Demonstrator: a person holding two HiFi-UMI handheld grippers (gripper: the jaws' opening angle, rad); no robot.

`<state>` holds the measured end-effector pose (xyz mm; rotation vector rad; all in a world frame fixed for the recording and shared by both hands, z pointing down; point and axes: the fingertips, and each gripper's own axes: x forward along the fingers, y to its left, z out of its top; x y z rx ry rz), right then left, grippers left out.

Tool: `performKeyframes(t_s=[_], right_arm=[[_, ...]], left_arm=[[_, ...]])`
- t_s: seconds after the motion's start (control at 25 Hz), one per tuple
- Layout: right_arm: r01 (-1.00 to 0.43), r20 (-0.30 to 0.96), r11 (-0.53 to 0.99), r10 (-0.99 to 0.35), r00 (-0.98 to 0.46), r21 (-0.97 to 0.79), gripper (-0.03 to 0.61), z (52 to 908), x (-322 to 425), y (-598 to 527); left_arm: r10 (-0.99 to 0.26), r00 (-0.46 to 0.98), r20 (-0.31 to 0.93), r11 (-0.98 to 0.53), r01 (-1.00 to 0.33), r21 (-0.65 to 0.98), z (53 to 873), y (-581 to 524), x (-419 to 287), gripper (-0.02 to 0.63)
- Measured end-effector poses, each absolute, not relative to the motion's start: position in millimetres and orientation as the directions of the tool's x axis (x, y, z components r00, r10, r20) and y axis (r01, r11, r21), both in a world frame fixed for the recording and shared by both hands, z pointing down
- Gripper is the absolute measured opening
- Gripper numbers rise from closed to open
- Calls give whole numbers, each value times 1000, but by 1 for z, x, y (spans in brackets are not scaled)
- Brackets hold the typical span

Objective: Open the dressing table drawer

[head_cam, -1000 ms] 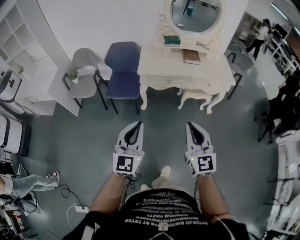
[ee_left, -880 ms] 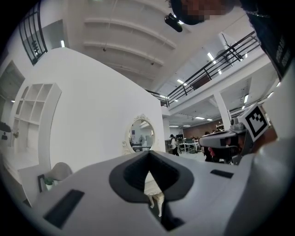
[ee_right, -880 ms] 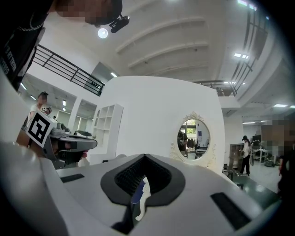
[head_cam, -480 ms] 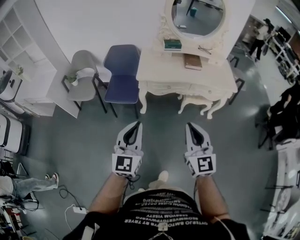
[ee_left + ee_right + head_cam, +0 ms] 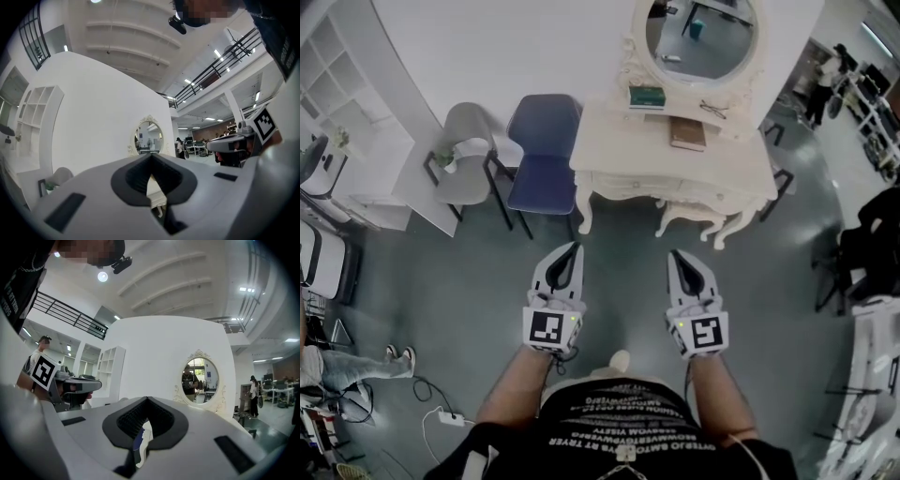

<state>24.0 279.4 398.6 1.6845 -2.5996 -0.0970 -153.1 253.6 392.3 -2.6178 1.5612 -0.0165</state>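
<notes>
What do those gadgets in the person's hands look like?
The left gripper and right gripper are pale grey wedges tapering to jaws with a dark inner lining. Each carries a cube with a black-and-white square marker, and a thin dark cable hangs beneath. The person wears a black T-shirt with white lettering.

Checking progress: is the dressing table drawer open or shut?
Shut: the drawer front lies flush in the dressing table; nothing protrudes.

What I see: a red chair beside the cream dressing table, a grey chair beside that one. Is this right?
Not quite: the head view shows the chair beside the cream dressing table is dark blue, not red. The grey chair does stand beside it.
</notes>
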Motion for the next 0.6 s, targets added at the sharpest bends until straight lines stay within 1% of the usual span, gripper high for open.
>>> performKeyframes(t_s=[0.16, 0.32, 0.44, 0.6], right_arm=[[-907, 8, 416, -909, -416, 65, -11, 401, 38, 267], [-903, 9, 424, -905, -425, 65, -11, 404, 48, 260], [-899, 29, 432, -902, -431, 73, -11, 412, 55, 257], [-900, 37, 430, -903, -428, 71, -11, 417, 62, 256]], left_arm=[[-895, 443, -54, -439, -896, -66, 389, 243, -139, 3], [-903, 430, -22, -427, -901, -74, 396, 237, -131, 3], [-910, 414, -28, -411, -909, -68, 400, 236, -128, 3], [-900, 435, -9, -433, -898, -75, 408, 242, -119, 3]])
